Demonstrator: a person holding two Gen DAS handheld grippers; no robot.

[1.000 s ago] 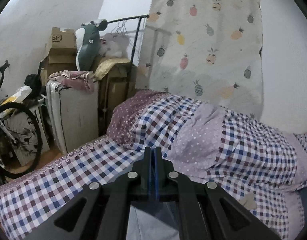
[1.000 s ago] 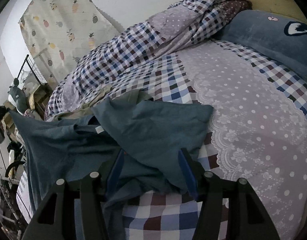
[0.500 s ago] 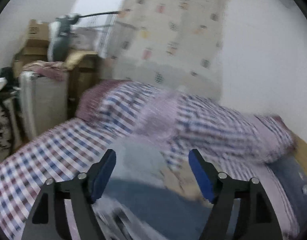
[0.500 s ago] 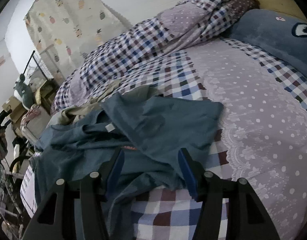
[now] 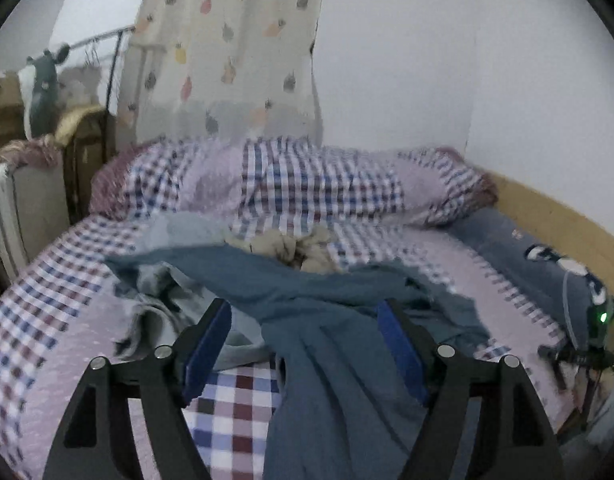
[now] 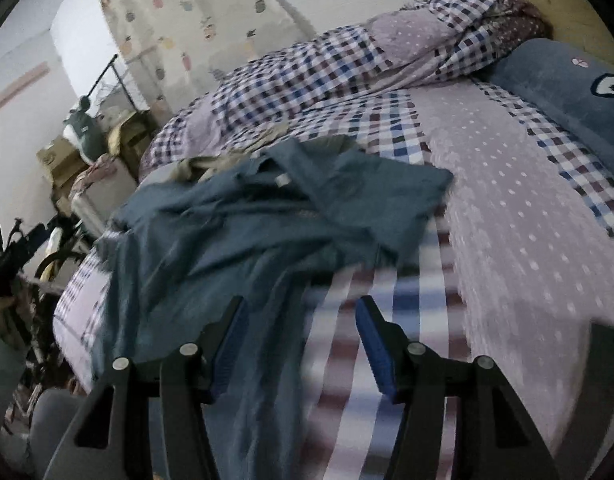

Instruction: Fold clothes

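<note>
A crumpled teal-blue garment [image 5: 339, 320] lies spread on the checked bed and hangs over its near edge; it also shows in the right wrist view [image 6: 247, 232]. A light grey-blue garment [image 5: 167, 300] lies bunched to its left, and a beige garment [image 5: 291, 246] lies behind it. My left gripper [image 5: 303, 344] is open and empty, just above the teal garment. My right gripper [image 6: 301, 340] is open and empty, above the garment's lower edge and the bedsheet.
A rolled checked quilt [image 5: 307, 184] lies along the wall at the back of the bed. A blue pillow [image 6: 567, 88] lies at the head. A white appliance [image 5: 23, 204], boxes and a clothes rack [image 5: 111, 60] stand beyond the foot. A bicycle [image 6: 35, 248] stands beside the bed.
My left gripper opened and let go of the teal garment, which dropped onto the bed; the gripper swung right. My right gripper drew back toward the bed's edge, still open.
</note>
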